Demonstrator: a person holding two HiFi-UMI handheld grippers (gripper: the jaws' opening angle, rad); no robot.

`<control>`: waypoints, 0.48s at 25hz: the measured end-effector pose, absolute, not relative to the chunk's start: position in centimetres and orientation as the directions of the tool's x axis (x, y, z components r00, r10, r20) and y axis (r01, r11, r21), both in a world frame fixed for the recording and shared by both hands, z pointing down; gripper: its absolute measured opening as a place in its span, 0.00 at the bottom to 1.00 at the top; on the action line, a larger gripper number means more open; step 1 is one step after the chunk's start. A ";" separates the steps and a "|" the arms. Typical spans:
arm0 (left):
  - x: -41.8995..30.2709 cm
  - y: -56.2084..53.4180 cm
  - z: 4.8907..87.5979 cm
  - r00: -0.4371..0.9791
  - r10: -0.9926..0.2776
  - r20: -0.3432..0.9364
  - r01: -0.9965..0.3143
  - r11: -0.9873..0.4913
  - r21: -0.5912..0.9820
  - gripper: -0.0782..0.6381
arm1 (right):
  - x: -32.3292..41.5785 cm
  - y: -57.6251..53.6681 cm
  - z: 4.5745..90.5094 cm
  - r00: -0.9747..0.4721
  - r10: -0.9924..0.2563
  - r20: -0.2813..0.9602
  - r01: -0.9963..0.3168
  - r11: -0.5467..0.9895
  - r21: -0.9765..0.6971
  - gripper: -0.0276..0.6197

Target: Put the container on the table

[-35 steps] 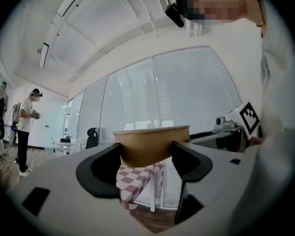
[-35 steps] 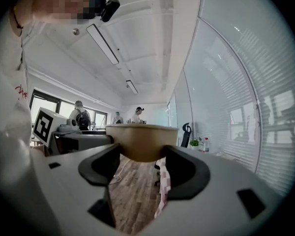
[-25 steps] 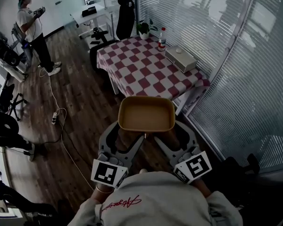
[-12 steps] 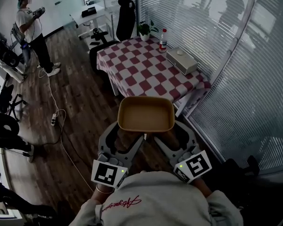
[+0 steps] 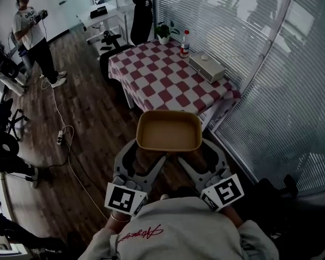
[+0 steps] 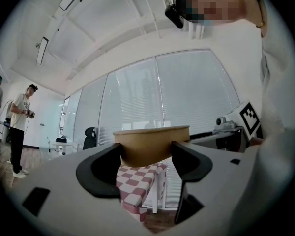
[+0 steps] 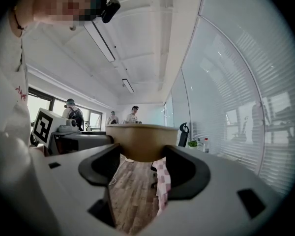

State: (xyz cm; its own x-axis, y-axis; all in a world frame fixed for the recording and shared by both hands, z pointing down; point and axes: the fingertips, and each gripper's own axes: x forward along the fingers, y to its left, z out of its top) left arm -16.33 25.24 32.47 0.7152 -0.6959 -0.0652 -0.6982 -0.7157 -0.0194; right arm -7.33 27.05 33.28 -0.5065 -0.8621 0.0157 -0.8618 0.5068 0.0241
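Note:
A shallow tan container (image 5: 169,130) with rounded corners is held level in the air between my two grippers, open side up and empty. My left gripper (image 5: 148,155) is shut on its left end, and my right gripper (image 5: 197,155) on its right end. In the left gripper view the container (image 6: 151,144) fills the gap of the left gripper (image 6: 146,159), with both jaws against its wall. The right gripper view shows the container (image 7: 141,140) the same way in the right gripper (image 7: 141,161). The table (image 5: 162,75), under a red-and-white checked cloth, stands ahead beyond the container.
On the table's far right side lie a white box (image 5: 207,66) and a bottle (image 5: 184,43). A potted plant (image 5: 163,32) and an office chair (image 5: 141,15) stand behind it. A blind-covered glass wall (image 5: 271,91) runs along the right. A person (image 5: 30,31) stands far left, with a cable (image 5: 62,134) on the wooden floor.
Both grippers and the container keep the same place and grip. The room behind has slid slightly up and left in the head view.

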 end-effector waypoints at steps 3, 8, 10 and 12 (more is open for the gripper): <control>-16.1 25.6 32.6 0.726 -0.685 -0.062 -0.687 -0.726 -0.019 0.57 | -7.1 27.5 33.4 -0.491 -0.871 0.018 -0.871 0.492 0.019 0.50; -15.8 25.7 32.6 0.735 -0.676 -0.060 -0.678 -0.735 -0.015 0.57 | -6.9 27.8 33.3 -0.487 -0.873 0.011 -0.873 0.487 0.024 0.50; -15.7 25.6 32.7 0.734 -0.676 -0.058 -0.678 -0.735 -0.024 0.57 | -6.8 27.6 33.4 -0.485 -0.875 0.002 -0.874 0.485 0.016 0.50; -15.8 25.4 32.7 0.731 -0.680 -0.058 -0.682 -0.731 -0.028 0.57 | -6.9 27.4 33.5 -0.490 -0.872 0.006 -0.871 0.490 0.017 0.50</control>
State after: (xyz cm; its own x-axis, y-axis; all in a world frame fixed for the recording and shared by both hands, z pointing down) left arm -15.78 25.44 32.72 0.7313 -0.6796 -0.0584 -0.6817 -0.7311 -0.0283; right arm -6.86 27.41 33.51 -0.4902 -0.8716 0.0057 -0.8714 0.4902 0.0168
